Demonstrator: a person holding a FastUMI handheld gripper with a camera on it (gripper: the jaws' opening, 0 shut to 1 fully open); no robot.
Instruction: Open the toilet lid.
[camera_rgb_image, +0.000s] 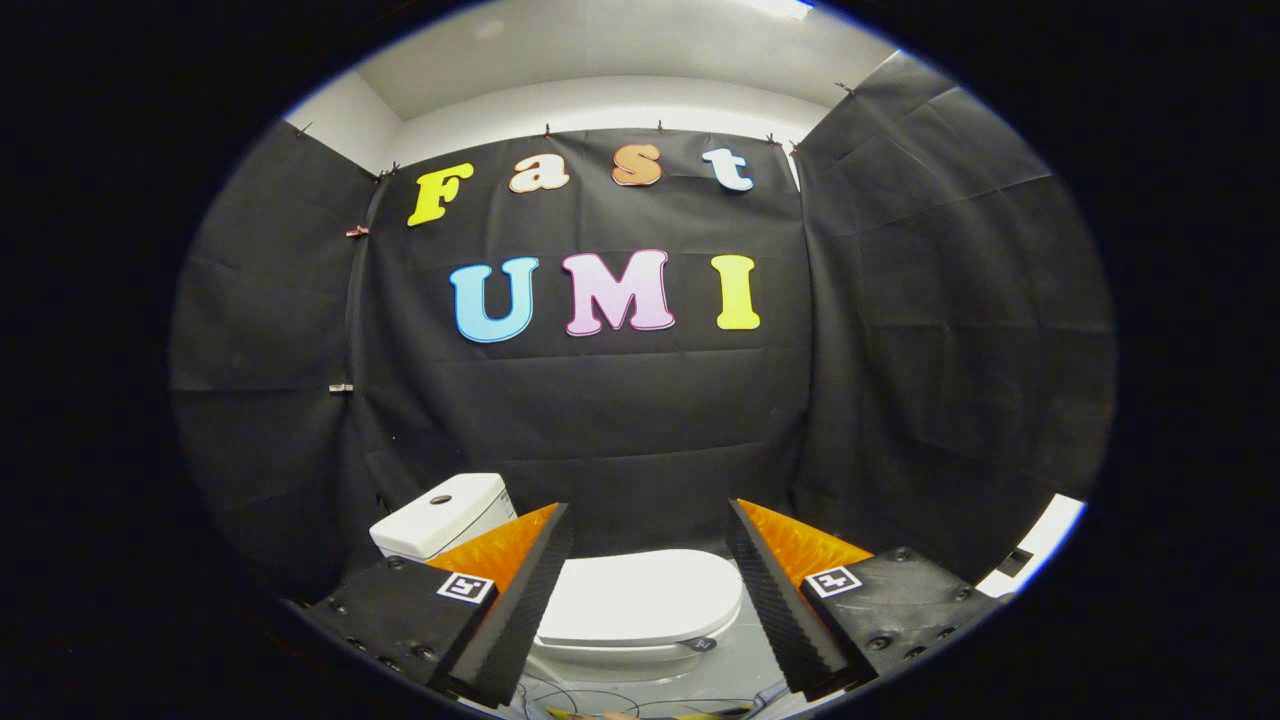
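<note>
Our claw (640, 600) hangs with fingers spread wide, gripping nothing. Framed between and beyond them, lower down, we see the toilet lid (640, 598) lying closed, long axis pointing toward the cistern (440, 515) back-left. We judge its near front edge the spot to lift.

The hand-held two-finger gripper (650, 560) is held with its fingers spread wide apart, gripping nothing, above a pale floor crossed by thin dark cables (600, 700). Between and just beyond the fingers lies the white oval plastic toilet lid (640, 598), closed flat on the white toilet bowl (610, 662), with a small dark tab at its near right edge. Farther off, behind the left finger, stands the white rectangular cistern (440, 515) with a round button on top, close to the black cloth booth wall (620, 430).
</note>
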